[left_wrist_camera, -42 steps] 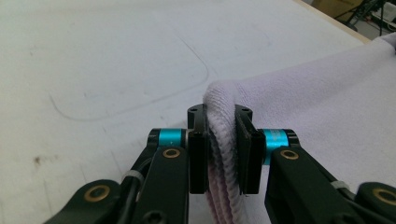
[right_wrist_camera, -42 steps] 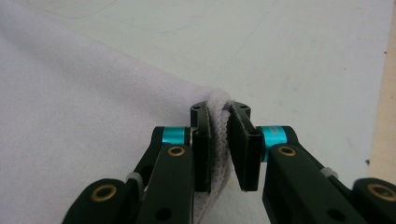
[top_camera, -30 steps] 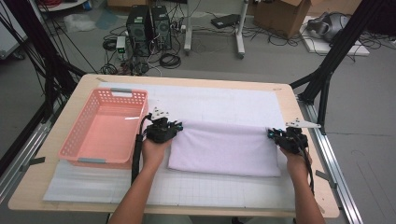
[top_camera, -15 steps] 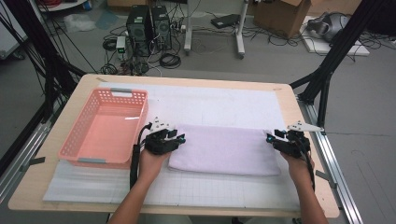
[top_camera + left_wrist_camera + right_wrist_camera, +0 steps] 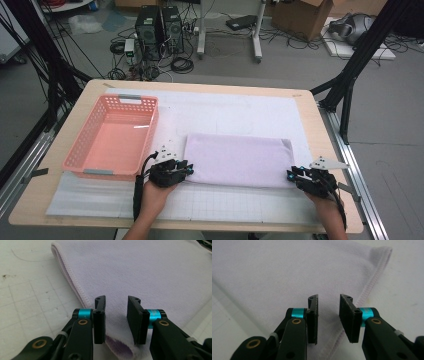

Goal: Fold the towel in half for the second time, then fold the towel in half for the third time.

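Observation:
A folded lavender towel [image 5: 237, 160] lies flat on the white gridded mat [image 5: 225, 112]. My left gripper [image 5: 185, 170] sits at its near left corner and my right gripper [image 5: 295, 176] at its near right corner. In the left gripper view the towel [image 5: 137, 270] spreads ahead, its stitched corner lying below the left gripper [image 5: 116, 302]. In the right gripper view the towel [image 5: 274, 270] runs under the right gripper [image 5: 328, 301]. Both pairs of jaws have just been closing; a gap still shows, and the pads press on nothing.
A pink plastic basket [image 5: 131, 98] stands on the left of the table, close to my left hand. The wooden table edge [image 5: 200, 85] runs along the far side, with cables, computer towers and stands on the floor behind. A black frame leg [image 5: 350, 85] rises at the right.
Both hands have come toward the near edge, from the towel's far corners to its near corners. The towel now lies with its near edge between the grippers.

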A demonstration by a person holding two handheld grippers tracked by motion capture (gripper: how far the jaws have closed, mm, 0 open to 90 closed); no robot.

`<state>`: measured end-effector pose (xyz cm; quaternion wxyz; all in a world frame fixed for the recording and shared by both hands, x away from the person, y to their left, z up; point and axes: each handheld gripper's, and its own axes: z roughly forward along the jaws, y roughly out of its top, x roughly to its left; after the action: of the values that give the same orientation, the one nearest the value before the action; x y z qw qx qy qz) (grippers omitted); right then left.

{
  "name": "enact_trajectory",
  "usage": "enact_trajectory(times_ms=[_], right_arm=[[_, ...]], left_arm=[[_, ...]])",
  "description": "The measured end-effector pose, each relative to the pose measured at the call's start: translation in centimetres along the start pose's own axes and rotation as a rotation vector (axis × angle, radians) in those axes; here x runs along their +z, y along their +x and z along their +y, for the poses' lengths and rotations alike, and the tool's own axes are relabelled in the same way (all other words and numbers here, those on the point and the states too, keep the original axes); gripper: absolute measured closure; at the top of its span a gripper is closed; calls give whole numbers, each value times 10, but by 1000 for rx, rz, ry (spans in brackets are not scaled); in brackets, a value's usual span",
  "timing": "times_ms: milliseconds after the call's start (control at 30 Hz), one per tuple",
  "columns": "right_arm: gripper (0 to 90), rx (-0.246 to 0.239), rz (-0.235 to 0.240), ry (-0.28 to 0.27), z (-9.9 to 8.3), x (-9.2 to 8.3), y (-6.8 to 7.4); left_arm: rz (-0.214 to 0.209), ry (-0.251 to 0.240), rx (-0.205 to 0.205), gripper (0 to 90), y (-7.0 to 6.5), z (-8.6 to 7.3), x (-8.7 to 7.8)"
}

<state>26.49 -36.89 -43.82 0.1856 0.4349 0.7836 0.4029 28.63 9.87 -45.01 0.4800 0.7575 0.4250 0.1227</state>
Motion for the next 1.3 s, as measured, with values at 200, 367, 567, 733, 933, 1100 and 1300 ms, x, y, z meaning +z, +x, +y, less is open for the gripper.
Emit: enact_trajectory(times_ms=[200,367,567,733,933,1100,1300], right_arm=[[579,-3,-28,-63,-1,-16,1],[406,4,-51,-110,0,-22,1],[248,-10,-70,-128,1,-22,0],[204,-6,-74,-145,1,-24,-1],[194,-11,-70,-145,1,-23,-2],[194,-16,-69,-144,1,-20,-1],[194,-9,-69,-149,1,-20,-1]], left_arm=[[-25,-79,24,511,-4,1,-9],[-59,-145,34,357,-4,2,-13],[-66,-209,58,180,-8,5,-14],[-58,-211,72,184,-10,5,-14],[-45,-205,82,198,-10,5,-15],[-31,-199,78,205,-6,5,-16],[-27,-198,74,209,-5,5,-16]])
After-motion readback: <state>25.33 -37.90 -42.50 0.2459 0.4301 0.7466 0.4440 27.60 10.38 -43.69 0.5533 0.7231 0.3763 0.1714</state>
